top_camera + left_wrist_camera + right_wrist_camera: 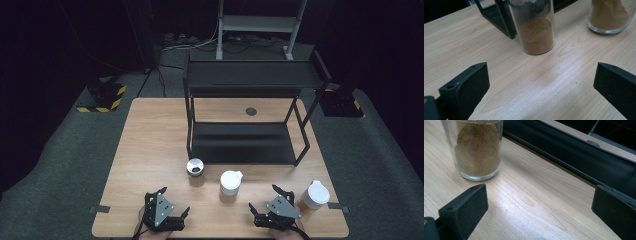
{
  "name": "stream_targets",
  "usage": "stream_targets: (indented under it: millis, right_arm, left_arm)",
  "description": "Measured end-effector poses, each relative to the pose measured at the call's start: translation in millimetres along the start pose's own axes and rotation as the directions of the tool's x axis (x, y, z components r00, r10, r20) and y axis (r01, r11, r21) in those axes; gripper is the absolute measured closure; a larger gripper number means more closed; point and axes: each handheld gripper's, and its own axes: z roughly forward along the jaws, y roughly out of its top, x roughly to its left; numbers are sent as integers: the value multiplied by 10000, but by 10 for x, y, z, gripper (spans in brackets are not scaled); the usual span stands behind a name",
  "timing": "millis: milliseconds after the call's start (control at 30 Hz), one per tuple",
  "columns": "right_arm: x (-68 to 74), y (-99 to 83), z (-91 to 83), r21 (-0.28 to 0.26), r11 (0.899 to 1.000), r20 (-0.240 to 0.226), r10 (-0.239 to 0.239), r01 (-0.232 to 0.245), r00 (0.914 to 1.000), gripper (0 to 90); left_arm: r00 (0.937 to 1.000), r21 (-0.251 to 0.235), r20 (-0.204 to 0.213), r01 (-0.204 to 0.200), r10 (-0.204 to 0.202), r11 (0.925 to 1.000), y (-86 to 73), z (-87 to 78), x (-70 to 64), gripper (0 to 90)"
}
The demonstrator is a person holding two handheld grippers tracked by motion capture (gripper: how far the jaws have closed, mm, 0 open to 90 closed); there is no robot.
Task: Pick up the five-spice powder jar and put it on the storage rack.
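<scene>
We see a black two-tier shelf rack (250, 120) on the wooden table (150, 145); behind the rack, cables (200, 44) and a grey metal stand (257, 25).

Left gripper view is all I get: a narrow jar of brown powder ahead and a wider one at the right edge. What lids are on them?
Observer: In the high view, the narrow jar has a silver lid and the wider jar a white one.
Operator: Any more jars on the table?
Observer: Yes, a third jar, also white-lidded, stands just to the outer side of the right gripper, near the right edge of the table.
Operator: Is that gripper holding anything?
Observer: No. In the right gripper view its jaws stand wide open over bare wood.
</scene>
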Motion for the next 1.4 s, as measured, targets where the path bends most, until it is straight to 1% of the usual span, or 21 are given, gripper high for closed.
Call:
stream_targets:
  millis: [33,100,200,267,333,400,433,467,600,800,933,1100,1400]
  right_arm:
    - [0,-2,-2,-8,10000,9,21,-21,10000,0]
    - [-1,-2,-2,-8,10000,24,58,-58,10000,0]
    - [-6,-5,-3,-20,10000,18,84,-84,10000,0]
    - [-8,-8,-4,-34,9999,6,96,-96,10000,0]
    - [-15,-5,-2,-21,9999,-22,130,-130,9999,0]
    - [-22,-4,-1,-12,9999,-46,169,-170,9998,0]
    - [-24,-5,-1,-17,9998,-47,185,-185,9998,0]
    - [-27,-6,-1,-21,9998,-53,203,-203,9998,0]
    - [-27,-8,-2,-33,9998,-56,196,-196,9998,0]
    - [-17,-6,-3,-28,10000,-41,84,-84,10000,0]
    - [-16,-8,-4,-39,10000,-47,79,-79,10000,0]
    - [-23,-11,-5,-49,9999,-62,130,-130,9999,0]
    - [-50,-22,-10,-98,9994,-94,337,-338,9994,0]
  left_arm:
    - [9999,-68,35,130,-130,9999,4,-17,9,6]
    - [9996,-143,58,261,-261,9996,21,-38,17,6]
    - [9995,-241,142,284,-281,9993,53,-66,35,6]
    - [9996,-313,77,255,-253,9992,77,-87,38,6]
    - [9994,-425,32,343,-342,9985,106,-109,49,6]
    - [9996,-506,8,287,-287,9983,136,-130,57,6]
    - [9996,-460,62,271,-269,9986,161,-143,65,6]
    - [9998,-546,24,220,-219,9983,170,-145,67,6]
    - [9998,-643,97,185,-179,9978,236,-153,86,6]
    - [9997,-822,192,142,-127,9965,317,-144,97,6]
    - [9997,-841,251,87,-67,9964,364,-123,102,6]
    - [9992,-939,355,197,-164,9954,415,-90,115,6]
    - [9988,-1005,486,122,-73,9949,504,-1,141,6]
